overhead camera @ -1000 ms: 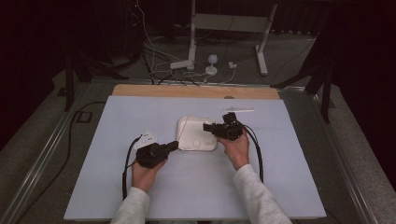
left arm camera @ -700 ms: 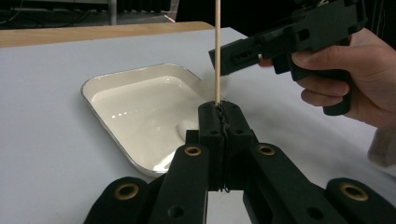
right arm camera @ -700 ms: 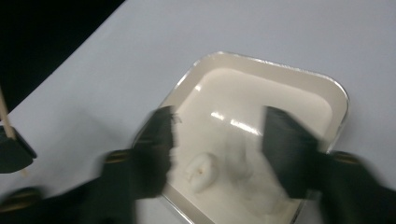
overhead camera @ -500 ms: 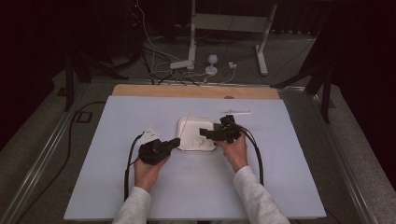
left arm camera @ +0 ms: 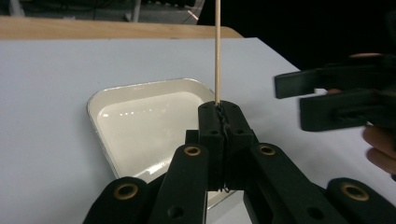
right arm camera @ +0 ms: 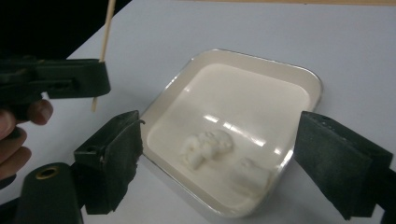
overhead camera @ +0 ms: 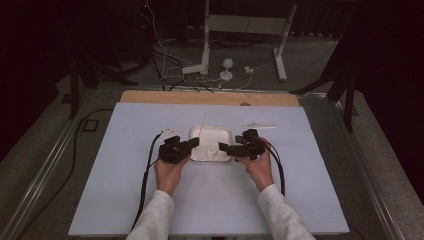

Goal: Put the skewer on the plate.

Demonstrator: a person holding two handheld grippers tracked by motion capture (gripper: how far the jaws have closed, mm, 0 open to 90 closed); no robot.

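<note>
Grippers by the white tray

Left gripper (overhead camera: 192,143) is squeezed on a thin wooden stick (left arm camera: 217,51) pointing to 12 o'clock. Right gripper (overhead camera: 225,148) has just been opening, nothing between its jaws, at the white tray's (overhead camera: 212,131) 3 o'clock side.

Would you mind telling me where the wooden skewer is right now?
The wooden skewer stands upright, clamped in the left gripper, at the left edge of the white tray in the high view.

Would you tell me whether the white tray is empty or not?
Not empty: the white tray holds pale lumps near its front edge.
</note>
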